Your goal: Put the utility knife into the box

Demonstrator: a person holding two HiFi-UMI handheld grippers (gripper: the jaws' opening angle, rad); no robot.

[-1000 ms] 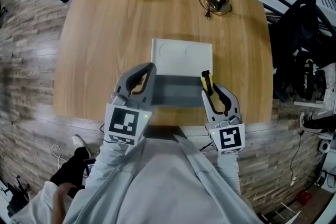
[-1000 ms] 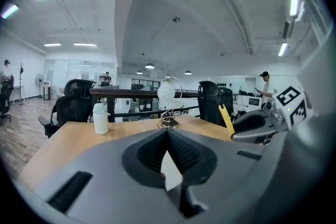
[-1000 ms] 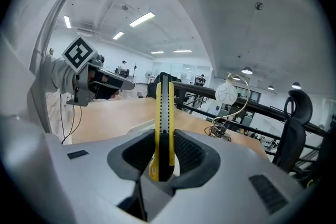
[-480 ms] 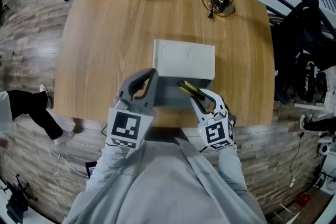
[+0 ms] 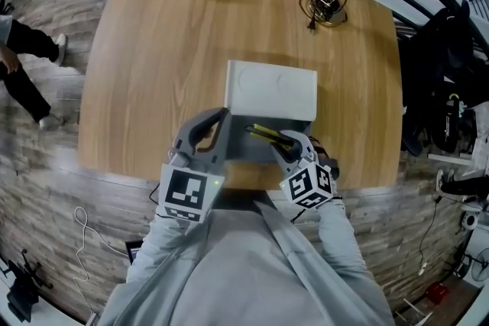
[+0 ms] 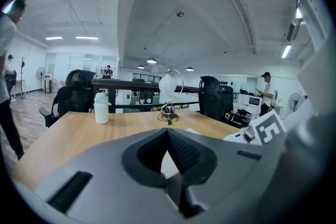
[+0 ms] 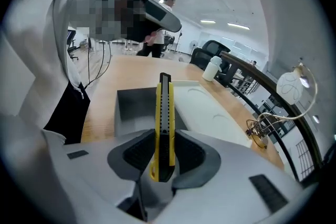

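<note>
Right tool (image 7: 164, 136): clamped on utility knife (image 7: 164, 105), blade end slanting down over open grey box (image 5: 244, 149) on counter | left tool (image 6: 168, 134): jaws together by box's left wall | tip: clear the rim, lay knife flat, then release.
</note>
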